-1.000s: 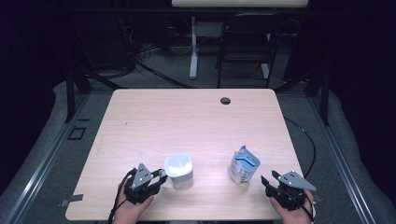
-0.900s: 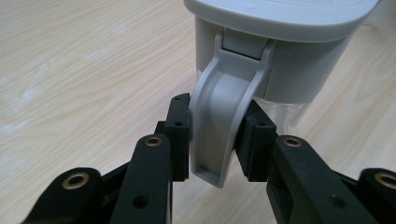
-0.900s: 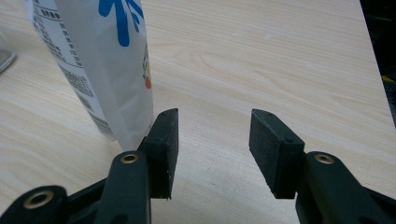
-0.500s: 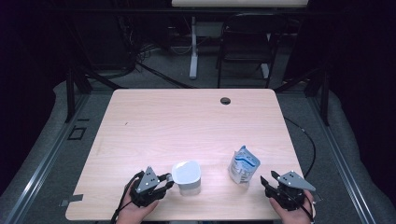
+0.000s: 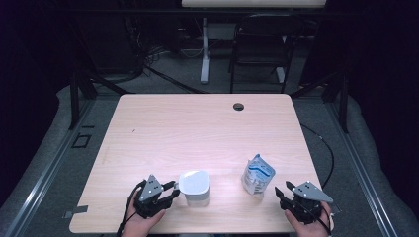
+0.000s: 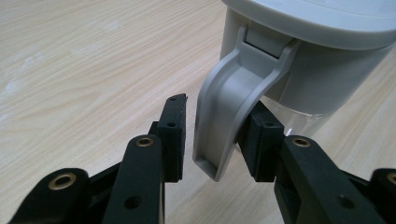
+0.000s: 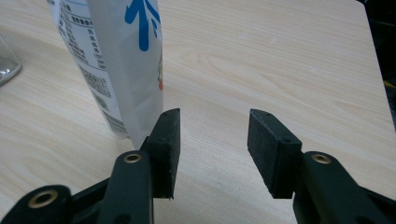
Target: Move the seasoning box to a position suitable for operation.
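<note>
Both tools [image 5: 170,190] [image 5: 278,193] are matte black with brass rivets. Light grey jug [image 6: 299,56] by the left tool, white pouch [image 7: 116,60] with blue print beside the right, pale woodgrain worktop [image 5: 197,128].

The left gripper view's top edge cuts off the jug [image 6: 317,51], and the right gripper view's upper left corner crops the pouch [image 7: 116,60].

My table [image 5: 197,128] is pale wood with rounded corners and a small dark hole [image 5: 238,106] near its far edge. Grey floor [image 5: 44,163] lies around it, with a metal rail [image 5: 39,197] along the left side. Beyond the far edge the room is dark; a black chair [image 5: 259,54] and a white desk leg [image 5: 204,49] stand there.
</note>
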`<state>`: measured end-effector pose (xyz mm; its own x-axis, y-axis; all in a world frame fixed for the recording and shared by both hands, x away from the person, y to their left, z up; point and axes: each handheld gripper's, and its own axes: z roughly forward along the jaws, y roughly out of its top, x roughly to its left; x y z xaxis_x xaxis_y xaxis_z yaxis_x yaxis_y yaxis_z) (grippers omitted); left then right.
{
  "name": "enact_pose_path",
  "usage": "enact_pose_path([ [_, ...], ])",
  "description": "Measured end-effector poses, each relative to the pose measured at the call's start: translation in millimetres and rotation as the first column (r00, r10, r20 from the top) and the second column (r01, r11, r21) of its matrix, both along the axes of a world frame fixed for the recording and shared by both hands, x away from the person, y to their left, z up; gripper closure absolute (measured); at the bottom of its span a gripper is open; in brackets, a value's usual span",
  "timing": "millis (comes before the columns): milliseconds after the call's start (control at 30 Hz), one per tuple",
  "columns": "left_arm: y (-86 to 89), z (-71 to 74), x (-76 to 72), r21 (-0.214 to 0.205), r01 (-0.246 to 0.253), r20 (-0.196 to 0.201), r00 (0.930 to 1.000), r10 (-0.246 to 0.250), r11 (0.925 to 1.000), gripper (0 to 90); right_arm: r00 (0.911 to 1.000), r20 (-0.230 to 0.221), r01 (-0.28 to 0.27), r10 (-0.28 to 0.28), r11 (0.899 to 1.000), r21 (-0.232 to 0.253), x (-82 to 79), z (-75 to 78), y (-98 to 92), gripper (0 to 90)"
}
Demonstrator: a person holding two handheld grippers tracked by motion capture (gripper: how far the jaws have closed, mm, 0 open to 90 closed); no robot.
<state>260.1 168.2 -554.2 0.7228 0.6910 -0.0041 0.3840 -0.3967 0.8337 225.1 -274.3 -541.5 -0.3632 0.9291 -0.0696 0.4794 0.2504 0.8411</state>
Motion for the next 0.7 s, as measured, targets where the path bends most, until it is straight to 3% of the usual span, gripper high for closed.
enact_pose_path([
  [133,1.5,0.2,-1.0,-0.005,-0.002,-0.009,1.0,0.002,1.0,63.7,1.0,0.008,0.002,-0.002,1.0,-0.009,-2.0,3.5,1.1,54.9],
  [267,4.3,0.8,-2.9,-0.017,-0.011,-0.018,0.9998,0.011,0.9998,62.2,0.9997,0.02,0.015,-0.015,1.0,0.02,-3.9,6.8,3.1,57.9],
  [500,6.9,4.8,-10.3,-0.031,-0.01,-0.028,0.9996,0.01,0.9995,59.0,1.0,0.002,-0.008,0.008,0.997,-0.075,-8.1,9.0,6.2,67.3],
  [600,8.7,7.2,-13.2,-0.039,-0.013,-0.029,0.9995,0.011,0.9991,58.1,0.9997,-0.004,-0.025,0.025,0.997,-0.071,-12.0,14.5,6.7,76.7],
  [700,11.9,9.7,-14.4,-0.046,-0.016,-0.031,0.9994,0.015,0.9988,57.4,0.9993,0.009,-0.036,0.036,0.998,-0.057,-15.7,18.8,9.5,78.7],
])
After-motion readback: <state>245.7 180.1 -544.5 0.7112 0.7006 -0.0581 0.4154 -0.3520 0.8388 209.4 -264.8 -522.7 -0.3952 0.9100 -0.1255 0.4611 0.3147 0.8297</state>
